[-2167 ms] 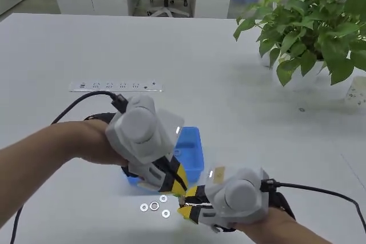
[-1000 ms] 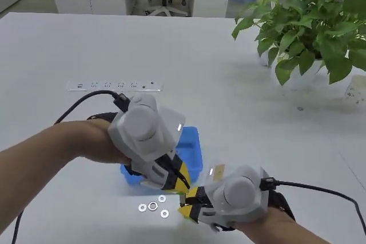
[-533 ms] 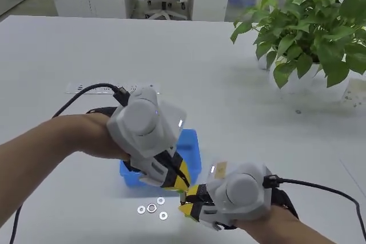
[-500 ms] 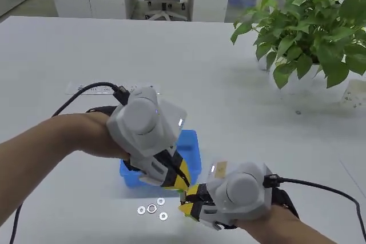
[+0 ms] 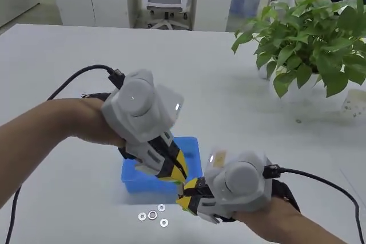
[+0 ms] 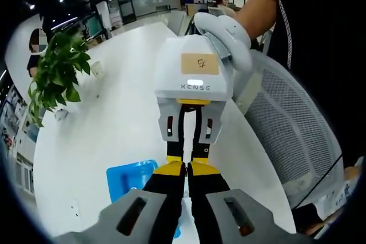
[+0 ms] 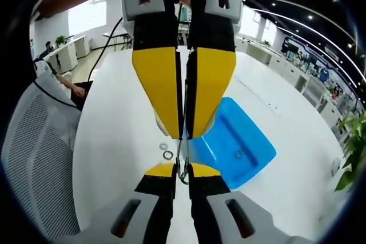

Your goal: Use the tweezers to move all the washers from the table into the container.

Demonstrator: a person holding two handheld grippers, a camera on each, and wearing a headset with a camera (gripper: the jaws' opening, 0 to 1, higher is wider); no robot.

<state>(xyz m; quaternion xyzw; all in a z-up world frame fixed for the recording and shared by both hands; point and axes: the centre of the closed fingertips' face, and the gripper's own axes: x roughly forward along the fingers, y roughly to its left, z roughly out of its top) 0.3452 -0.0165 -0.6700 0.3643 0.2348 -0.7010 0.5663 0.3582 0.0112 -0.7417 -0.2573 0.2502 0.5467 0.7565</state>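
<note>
Left gripper (image 5: 179,175) and right gripper (image 5: 184,197) tip to tip, jaws of both narrow, pinching tweezers (image 7: 184,84) between them. Three washers (image 5: 152,215) on table (image 5: 68,198), just beside blue container (image 5: 137,180). One washer inside (image 7: 237,154). Most work looks left.

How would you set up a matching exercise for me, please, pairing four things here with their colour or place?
Things:
1. container
2. loose washers
3. plant
4. tweezers

Descriptions:
A. clamped between yellow jaws
B. green, at the far right of the table
C. blue
D. silver, lying on the table beside the container

Pairs: 1-C; 2-D; 3-B; 4-A.
</note>
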